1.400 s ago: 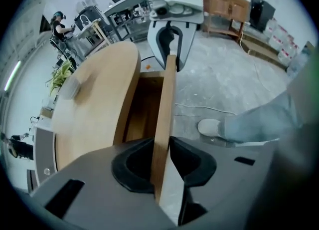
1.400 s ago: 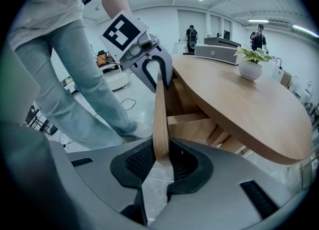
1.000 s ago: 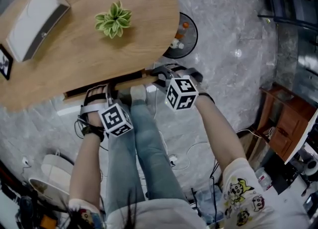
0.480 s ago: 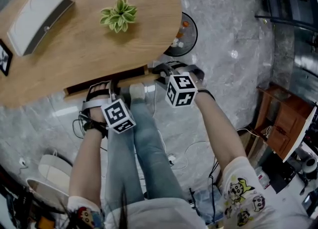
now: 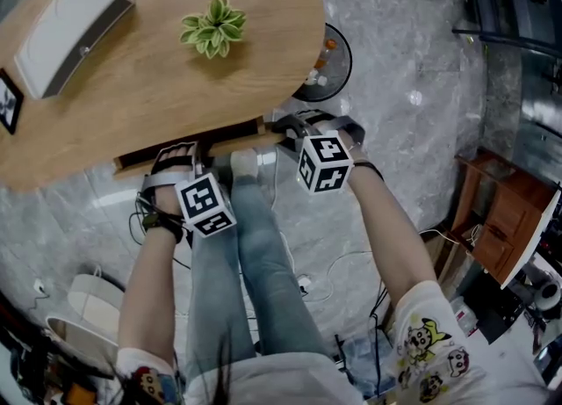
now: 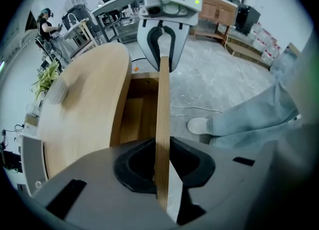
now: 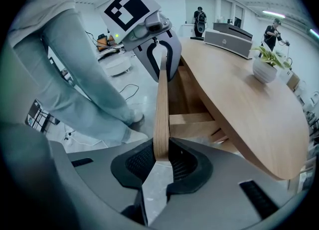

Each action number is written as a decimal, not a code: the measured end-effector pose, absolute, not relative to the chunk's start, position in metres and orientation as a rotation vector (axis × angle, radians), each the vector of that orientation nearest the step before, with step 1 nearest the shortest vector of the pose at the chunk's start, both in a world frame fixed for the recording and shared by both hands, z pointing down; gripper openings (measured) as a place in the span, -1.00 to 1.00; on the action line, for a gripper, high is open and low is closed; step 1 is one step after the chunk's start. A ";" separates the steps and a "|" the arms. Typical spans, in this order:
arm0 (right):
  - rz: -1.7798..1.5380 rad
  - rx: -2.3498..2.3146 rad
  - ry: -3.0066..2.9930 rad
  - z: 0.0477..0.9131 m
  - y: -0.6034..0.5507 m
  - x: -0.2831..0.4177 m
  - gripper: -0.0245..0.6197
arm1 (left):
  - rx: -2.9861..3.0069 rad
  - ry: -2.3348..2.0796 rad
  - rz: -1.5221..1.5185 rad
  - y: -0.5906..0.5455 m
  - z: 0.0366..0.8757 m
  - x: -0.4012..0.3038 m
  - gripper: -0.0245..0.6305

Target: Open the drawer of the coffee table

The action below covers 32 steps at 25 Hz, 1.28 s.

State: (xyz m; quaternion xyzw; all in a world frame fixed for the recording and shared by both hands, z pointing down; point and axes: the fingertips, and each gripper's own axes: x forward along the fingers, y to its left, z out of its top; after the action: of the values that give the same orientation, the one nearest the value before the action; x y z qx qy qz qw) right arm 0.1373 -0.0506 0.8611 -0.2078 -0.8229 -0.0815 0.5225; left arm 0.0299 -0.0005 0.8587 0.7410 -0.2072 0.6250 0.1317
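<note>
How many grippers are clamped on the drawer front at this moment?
2. The left gripper pinches the drawer front near its left end, the right gripper near its right end. Neither is hidden.

Grey marbled floor (image 5: 413,61), white cables (image 5: 338,264) across it, small wooden cabinet (image 5: 502,219) at right, bright ceiling strip lights (image 7: 273,13).

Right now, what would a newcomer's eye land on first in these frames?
Both grippers clamp the same thin wooden drawer front: the left gripper near one end, the right gripper near the other, each facing the other along the board. The drawer stands slightly pulled out from under the wooden coffee table. On the tabletop, a small green potted plant stands out, with a white box at the head view's upper left.
</note>
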 end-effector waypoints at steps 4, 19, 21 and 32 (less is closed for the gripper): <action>-0.212 -0.512 -1.962 0.861 -0.052 0.138 -0.72 | 2.143 -0.604 1.821 -0.002 0.859 0.031 -0.73; -0.188 -0.592 -1.907 0.875 0.011 0.175 -0.69 | 2.106 -0.543 1.802 0.064 0.873 0.070 -0.73; -0.188 -0.600 -1.895 0.877 0.021 0.181 -0.69 | 2.107 -0.532 1.796 0.075 0.875 0.076 -0.73; -0.113 -0.529 -1.860 0.895 0.050 0.192 -0.63 | 2.087 -0.529 1.765 0.102 0.891 0.084 -0.70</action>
State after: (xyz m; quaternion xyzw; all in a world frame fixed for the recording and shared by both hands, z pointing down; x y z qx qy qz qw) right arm 0.1915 0.0500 0.8945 -0.2251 -0.7914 -0.0479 0.5663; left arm 0.0842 0.1017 0.8914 0.7376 -0.1870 0.6240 0.1779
